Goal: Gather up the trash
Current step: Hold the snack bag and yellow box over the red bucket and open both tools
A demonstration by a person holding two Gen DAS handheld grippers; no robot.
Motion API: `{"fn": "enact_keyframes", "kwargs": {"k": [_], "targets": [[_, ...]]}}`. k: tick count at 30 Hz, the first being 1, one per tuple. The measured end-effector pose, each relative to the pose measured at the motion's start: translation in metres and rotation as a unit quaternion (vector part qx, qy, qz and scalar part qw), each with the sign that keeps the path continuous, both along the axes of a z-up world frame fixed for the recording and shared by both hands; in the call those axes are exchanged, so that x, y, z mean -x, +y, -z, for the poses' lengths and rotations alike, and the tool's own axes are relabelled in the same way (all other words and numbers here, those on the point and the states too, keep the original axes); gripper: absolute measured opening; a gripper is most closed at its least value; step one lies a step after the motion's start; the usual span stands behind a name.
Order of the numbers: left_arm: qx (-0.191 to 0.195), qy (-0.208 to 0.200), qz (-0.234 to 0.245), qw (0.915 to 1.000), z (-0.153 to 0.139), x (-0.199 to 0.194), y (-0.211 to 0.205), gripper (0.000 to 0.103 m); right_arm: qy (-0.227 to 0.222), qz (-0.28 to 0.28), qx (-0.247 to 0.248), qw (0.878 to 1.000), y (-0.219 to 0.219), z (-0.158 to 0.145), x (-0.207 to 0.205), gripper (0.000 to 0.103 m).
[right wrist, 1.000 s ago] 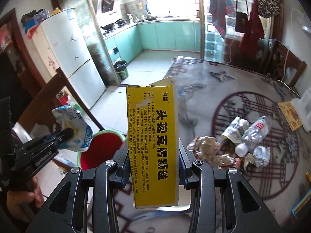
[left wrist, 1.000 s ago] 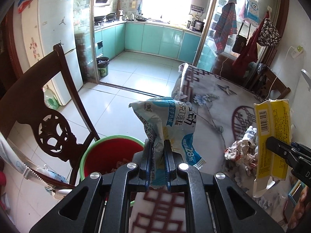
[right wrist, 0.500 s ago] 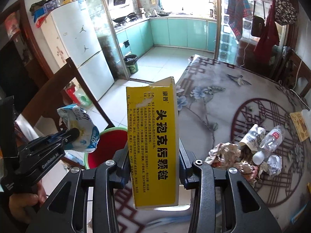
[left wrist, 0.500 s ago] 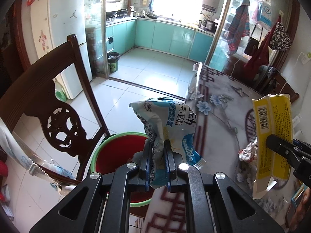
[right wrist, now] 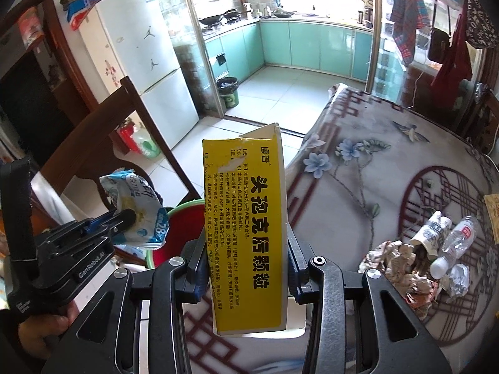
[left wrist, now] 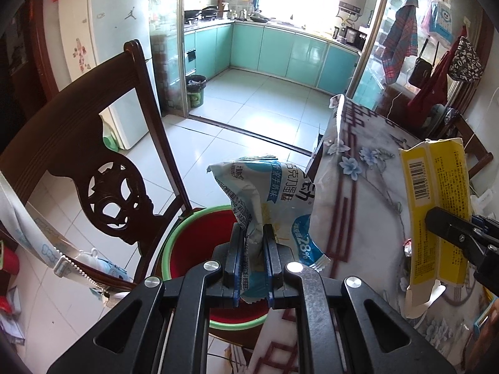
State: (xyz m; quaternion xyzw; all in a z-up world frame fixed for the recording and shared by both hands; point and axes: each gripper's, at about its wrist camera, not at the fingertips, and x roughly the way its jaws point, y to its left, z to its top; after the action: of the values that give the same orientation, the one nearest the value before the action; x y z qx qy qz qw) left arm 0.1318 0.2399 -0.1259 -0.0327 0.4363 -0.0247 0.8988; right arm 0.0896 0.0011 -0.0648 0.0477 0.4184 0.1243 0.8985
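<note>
Left gripper (left wrist: 252, 233): pinching a crumpled snack wrapper (left wrist: 268, 187) above the red bucket (left wrist: 193, 243).
Right gripper (right wrist: 246, 237): clamping the yellow medicine box (right wrist: 246, 230), long axis upright, torn end up.

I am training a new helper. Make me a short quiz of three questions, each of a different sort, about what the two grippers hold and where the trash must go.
1. True or false: the left gripper is shut on a blue and white wrapper.
2. Which thing does the right gripper hold? A. a plastic bottle B. a yellow box C. a paper cup
3. Fill in: beside the table, on the floor below the wrapper, stands a red ______ with a green rim.

Key: 1 true; 2 B; 3 bucket.
</note>
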Motion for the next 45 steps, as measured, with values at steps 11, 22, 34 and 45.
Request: {"fn": "enact_keyframes", "kwargs": {"k": [11,22,34,45], "targets": [[0.000,0.013,-0.011,0.9999,0.010,-0.009,0.012,0.009,0.014,-0.022,-0.005,1.000,0.020,0.007,-0.013,0.038],[0.004,0.040,-0.023,0.9989,0.031,-0.021,0.028,0.009,0.045,-0.033,-0.017,0.998,0.037,0.026,-0.026,0.038],[0.006,0.064,-0.034,0.9974,0.051,-0.039,0.043,0.009,0.076,-0.040,-0.029,0.996,0.051,0.043,-0.044,0.038],[0.008,0.070,-0.046,0.9964,0.058,-0.051,0.053,0.010,0.089,-0.055,-0.029,0.994,0.060,0.052,-0.057,0.039]]}}
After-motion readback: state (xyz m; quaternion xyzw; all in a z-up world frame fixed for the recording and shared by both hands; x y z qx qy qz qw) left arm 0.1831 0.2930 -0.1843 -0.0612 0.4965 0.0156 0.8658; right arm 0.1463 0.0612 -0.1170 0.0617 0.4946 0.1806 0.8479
